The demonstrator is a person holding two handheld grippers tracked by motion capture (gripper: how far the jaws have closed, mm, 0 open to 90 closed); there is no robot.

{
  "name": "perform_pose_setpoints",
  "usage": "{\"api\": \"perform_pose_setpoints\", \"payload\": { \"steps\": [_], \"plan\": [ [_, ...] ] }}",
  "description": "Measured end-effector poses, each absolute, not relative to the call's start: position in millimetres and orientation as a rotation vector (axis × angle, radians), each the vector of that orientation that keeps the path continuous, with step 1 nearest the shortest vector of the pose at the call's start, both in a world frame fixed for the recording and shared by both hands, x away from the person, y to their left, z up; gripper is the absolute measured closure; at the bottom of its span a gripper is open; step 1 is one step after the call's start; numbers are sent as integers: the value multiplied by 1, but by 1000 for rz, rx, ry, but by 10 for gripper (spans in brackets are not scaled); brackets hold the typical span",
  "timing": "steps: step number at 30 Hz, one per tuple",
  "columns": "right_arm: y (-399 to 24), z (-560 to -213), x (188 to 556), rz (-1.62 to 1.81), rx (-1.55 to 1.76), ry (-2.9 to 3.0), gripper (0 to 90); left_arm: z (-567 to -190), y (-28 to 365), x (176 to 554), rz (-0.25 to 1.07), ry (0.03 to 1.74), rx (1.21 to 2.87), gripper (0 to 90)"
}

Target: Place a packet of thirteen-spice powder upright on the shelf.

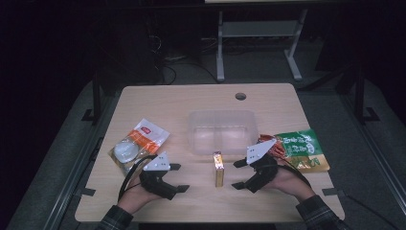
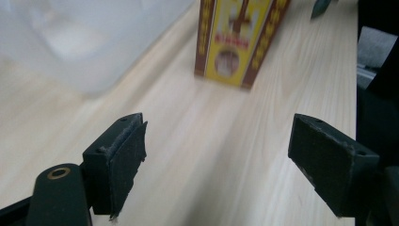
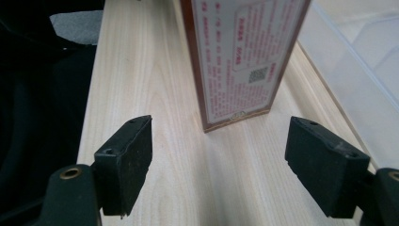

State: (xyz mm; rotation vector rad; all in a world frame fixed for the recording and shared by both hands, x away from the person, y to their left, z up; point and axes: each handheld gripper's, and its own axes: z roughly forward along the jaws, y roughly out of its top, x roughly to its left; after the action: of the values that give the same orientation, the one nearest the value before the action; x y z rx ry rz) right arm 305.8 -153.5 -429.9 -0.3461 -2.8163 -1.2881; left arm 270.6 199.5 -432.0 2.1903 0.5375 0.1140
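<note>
Left gripper [image 1: 180, 178] and right gripper [image 1: 238, 174] low over the tabletop [image 1: 158, 103], both sets of fingers [image 2: 117, 155] spread wide, nothing between them. Small yellow-and-brown box [image 1: 219, 168] lying flat between the two, just in front of the clear plastic tub [image 1: 222, 132], apart from it. Probably best taken across the narrow sides, square to the long edges, fingers lowered fully before closing. Front edge of the tabletop close behind both hands; bare wood left and right of the box. Orange-and-white packet [image 1: 139, 141] well left, green snack bag [image 1: 299, 148] just beyond the right hand; print too blurred to read.
</note>
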Motion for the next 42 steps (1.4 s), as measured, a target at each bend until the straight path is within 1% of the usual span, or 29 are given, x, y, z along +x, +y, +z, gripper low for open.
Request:
{"api": "perform_pose_setpoints", "payload": {
  "steps": [5, 12, 13, 19, 26, 30, 36, 42],
  "plan": [
    [-151, -418, 310, -1305, -264, -2837, 209, -441, 211, 265, 118, 561, 2217, 187],
    [-143, -401, 318, -1322, -212, -2835, 180, -445, 211, 268, 121, 557, 2231, 187],
    [-141, -398, 321, -1332, -167, -2841, 174, -446, 211, 268, 118, 558, 2232, 187],
    [-125, -383, 332, -1344, -65, -2830, 173, -451, 210, 271, 106, 562, 2233, 186],
    [-107, -380, 339, -1331, 16, -2832, 177, -452, 208, 272, 101, 561, 2238, 186],
    [-102, -383, 343, -1320, 20, -2833, 208, -453, 208, 272, 98, 562, 2239, 187],
    [-102, -385, 342, -1327, 29, -2846, 297, -453, 208, 273, 93, 561, 2244, 187],
    [-101, -385, 338, -1339, 17, -2868, 307, -454, 206, 273, 89, 558, 2247, 187]
  ]
}}
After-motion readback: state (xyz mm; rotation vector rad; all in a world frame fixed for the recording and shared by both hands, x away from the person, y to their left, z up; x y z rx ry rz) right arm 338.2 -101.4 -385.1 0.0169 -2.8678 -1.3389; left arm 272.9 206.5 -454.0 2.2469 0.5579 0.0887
